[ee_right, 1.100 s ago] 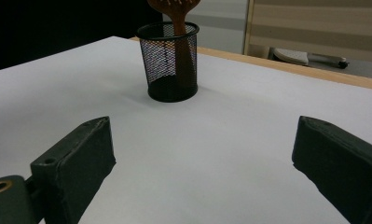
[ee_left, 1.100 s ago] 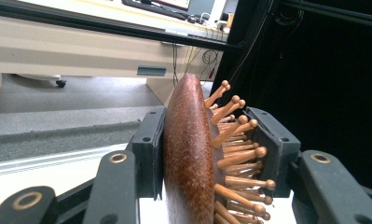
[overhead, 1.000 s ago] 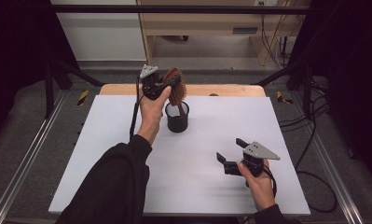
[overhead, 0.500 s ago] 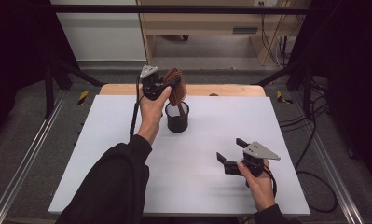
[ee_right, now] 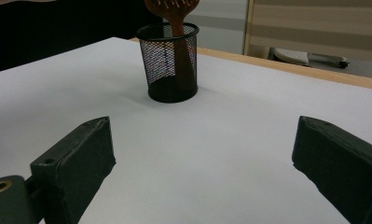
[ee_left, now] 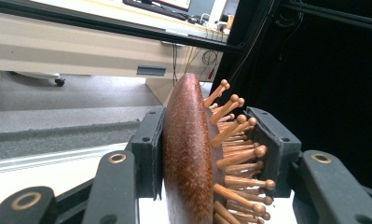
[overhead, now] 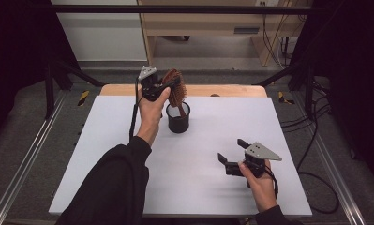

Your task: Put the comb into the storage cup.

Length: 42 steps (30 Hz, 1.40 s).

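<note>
A: We see the left claw [overhead: 168, 86] clamped on a wooden hairbrush [overhead: 175, 89], one jaw against its smooth back, the other among its bristles [ee_left: 235, 140]. Directly below the claw, the brush's handle stands inside a black mesh cup [overhead: 178, 118].

B: We judge the grip on the head keeps the handle pointing straight down into the cup.

A: The right claw [overhead: 232, 154] rests low on the white table [overhead: 105, 154], jaws wide and empty, the cup well ahead of them.

B: Nothing lies between; a wooden strip [overhead: 222, 90] edges the table beyond the cup.
</note>
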Motion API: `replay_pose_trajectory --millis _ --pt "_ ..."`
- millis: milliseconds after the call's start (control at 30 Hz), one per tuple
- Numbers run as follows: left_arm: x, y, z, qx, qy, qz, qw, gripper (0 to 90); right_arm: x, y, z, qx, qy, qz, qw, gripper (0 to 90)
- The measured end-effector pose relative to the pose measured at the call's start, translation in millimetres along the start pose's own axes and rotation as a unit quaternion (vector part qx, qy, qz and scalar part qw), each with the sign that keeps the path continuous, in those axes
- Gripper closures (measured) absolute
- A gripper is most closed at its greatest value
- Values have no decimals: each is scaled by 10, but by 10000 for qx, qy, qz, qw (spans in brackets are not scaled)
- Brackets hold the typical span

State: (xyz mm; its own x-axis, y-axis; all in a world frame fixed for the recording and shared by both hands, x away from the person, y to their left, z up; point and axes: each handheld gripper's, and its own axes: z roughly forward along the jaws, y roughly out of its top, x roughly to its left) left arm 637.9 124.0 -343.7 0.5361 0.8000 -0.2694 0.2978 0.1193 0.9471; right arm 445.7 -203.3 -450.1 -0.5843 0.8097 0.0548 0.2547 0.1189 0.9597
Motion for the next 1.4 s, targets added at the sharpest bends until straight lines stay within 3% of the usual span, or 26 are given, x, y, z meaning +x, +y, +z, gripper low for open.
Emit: replay_pose_trajectory --millis 367,933,1400 --pt "167 -21 -21 -9 80 -161 9998 483 1 -4 5 20 12 5 10000 55" --pt "290 -25 -41 165 261 -27 9995 435 6 -6 18 29 45 -21 10000 55" --pt "338 -23 -64 245 239 -29 9994 421 13 -7 19 47 56 -18 10000 55"
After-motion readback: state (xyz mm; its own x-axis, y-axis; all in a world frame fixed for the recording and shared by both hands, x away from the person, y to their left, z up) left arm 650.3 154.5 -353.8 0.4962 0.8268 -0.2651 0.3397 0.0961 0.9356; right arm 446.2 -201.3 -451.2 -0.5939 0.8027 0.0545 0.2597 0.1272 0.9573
